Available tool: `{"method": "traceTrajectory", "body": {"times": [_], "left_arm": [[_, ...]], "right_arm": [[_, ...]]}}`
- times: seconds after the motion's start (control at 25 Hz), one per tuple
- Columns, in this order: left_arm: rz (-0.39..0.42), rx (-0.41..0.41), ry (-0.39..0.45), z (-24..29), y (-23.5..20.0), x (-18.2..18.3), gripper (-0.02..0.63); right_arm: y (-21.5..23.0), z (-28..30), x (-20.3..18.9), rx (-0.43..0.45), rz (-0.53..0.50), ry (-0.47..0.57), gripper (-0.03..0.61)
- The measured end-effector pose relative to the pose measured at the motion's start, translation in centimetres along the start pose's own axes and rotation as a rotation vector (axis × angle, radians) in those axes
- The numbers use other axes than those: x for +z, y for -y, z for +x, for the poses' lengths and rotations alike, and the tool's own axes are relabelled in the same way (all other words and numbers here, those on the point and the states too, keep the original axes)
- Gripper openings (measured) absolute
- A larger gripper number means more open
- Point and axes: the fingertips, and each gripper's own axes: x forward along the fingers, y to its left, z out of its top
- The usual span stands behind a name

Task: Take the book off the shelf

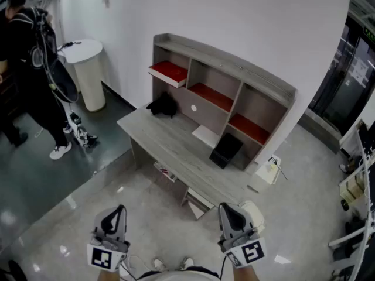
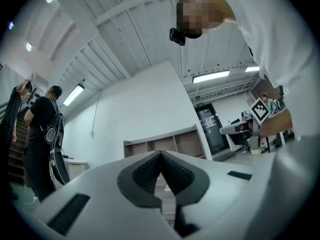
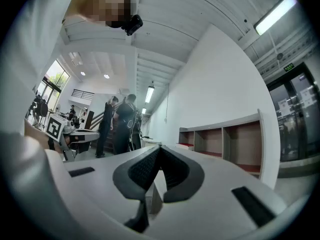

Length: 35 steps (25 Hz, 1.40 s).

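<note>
grey floor (image 1: 135, 215) underfoot; standing well back from the desk (image 1: 170, 145), holding the left gripper (image 1: 119, 211) and the right gripper (image 1: 225, 208) low and side by side, aiming both toward the shelf (image 1: 234, 63). pressing both pairs of jaws tight together, clenched and grasping nothing. seeing the red book (image 1: 168, 73) lying flat in the shelf's upper left compartment, jutting past its front edge, well apart from both grippers. noticing 1 black bundle (image 1: 163, 105) on the desktop beneath it and 1 black box (image 1: 225, 150) further right.

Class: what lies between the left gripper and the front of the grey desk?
Nothing but bare, shiny floor. The head view shows that stretch, with the left gripper well short of the desk.
</note>
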Motion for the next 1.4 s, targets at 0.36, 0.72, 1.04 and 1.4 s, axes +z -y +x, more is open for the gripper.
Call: {"method": "traceTrajectory", "body": {"times": [0.36, 0.72, 1.04, 1.4], "left_arm": [[-0.017, -0.013, 0.009, -0.9, -2.7, -0.4, 0.017], [-0.131, 0.024, 0.005, -2.6, -5.9, -2.7, 0.017], [-0.157, 0.035, 0.000, 1.8, -8.3, -6.0, 0.017], [-0.179, 0.031, -0.013, 17.7, -12.7, -8.3, 0.017]], "right_arm": [[-2.3, 1.9, 0.0, -0.007, -0.003, -0.004, 0.021], [-5.0, 4.0, -0.2, 0.058, 0.023, -0.012, 0.021], [-1.3, 9.4, -3.9, 0.048, 0.048, -0.037, 0.021], [8.0, 23.8, -5.8, 0.098, 0.082, 0.014, 0.021]]}}
